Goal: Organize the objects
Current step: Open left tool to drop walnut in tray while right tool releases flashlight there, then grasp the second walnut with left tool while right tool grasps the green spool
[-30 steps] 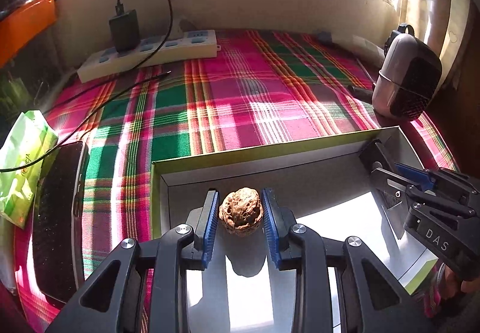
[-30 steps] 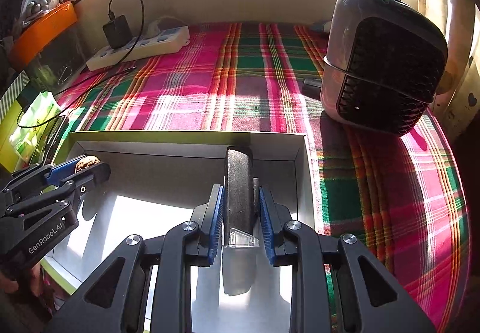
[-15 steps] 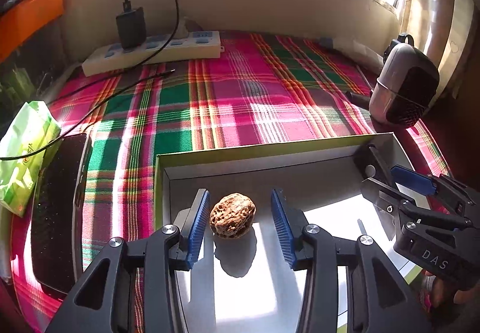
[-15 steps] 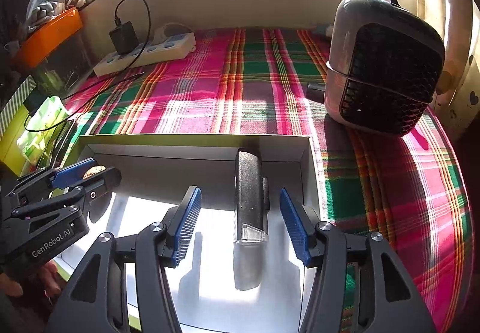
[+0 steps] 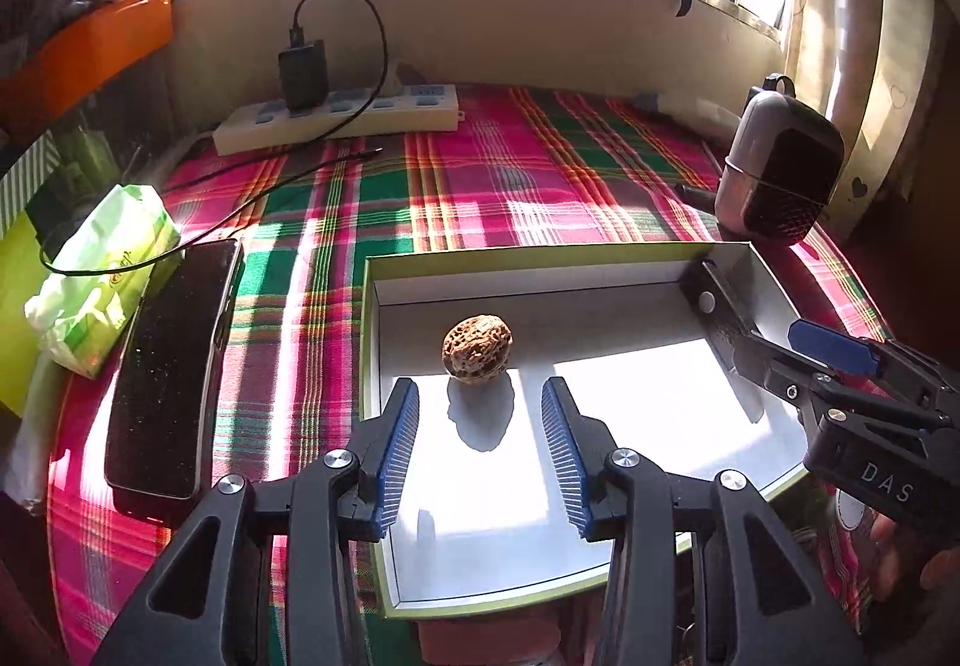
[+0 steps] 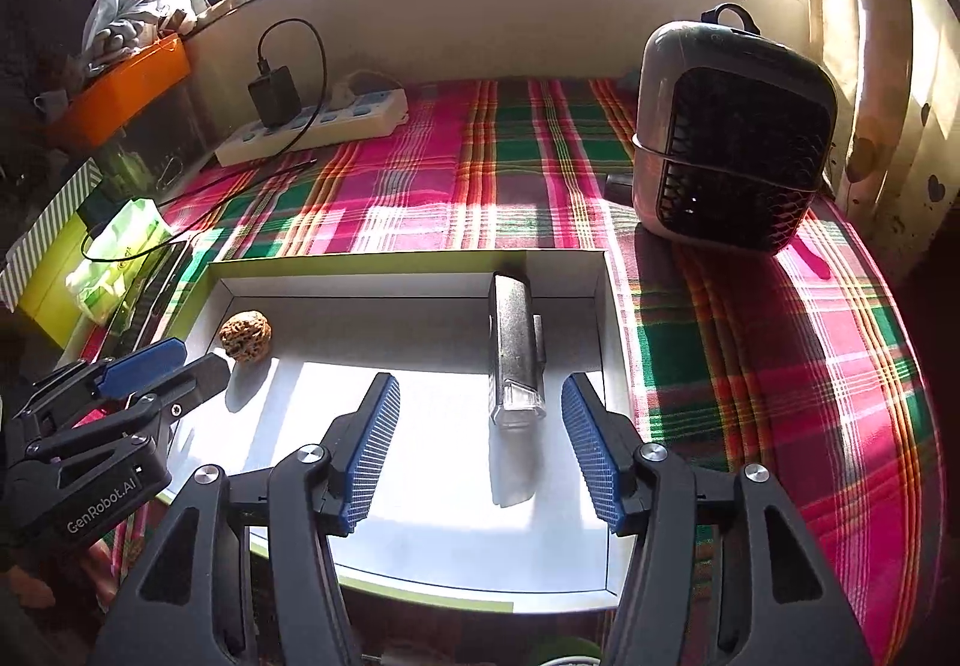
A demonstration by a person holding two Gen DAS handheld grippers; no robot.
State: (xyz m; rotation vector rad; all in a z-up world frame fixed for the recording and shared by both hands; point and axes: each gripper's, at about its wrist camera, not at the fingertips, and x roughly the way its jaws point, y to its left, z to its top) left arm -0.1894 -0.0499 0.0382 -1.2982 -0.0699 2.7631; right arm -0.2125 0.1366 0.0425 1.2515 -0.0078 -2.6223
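Note:
A brown walnut [image 5: 477, 348] lies in the far left part of a shallow white box with a green rim [image 5: 540, 250]. It also shows in the right wrist view [image 6: 245, 335]. A dark grey lighter-like object with a clear end [image 6: 514, 360] lies in the box's right part [image 6: 408, 257]; in the left wrist view it is at the far right corner [image 5: 717, 315]. My left gripper [image 5: 479, 407] is open and empty, just short of the walnut. My right gripper [image 6: 480, 396] is open and empty, just short of the grey object.
The box sits on a plaid cloth [image 5: 468, 198]. A small fan heater [image 6: 729, 138] stands right of the box. A phone [image 5: 174, 366] and a green tissue pack [image 5: 102, 270] lie left of it. A power strip with a charger [image 5: 336, 117] lies at the back.
Both grippers opened and let go: the walnut and the grey object now lie in the box. Both grippers then drew back and up from them.

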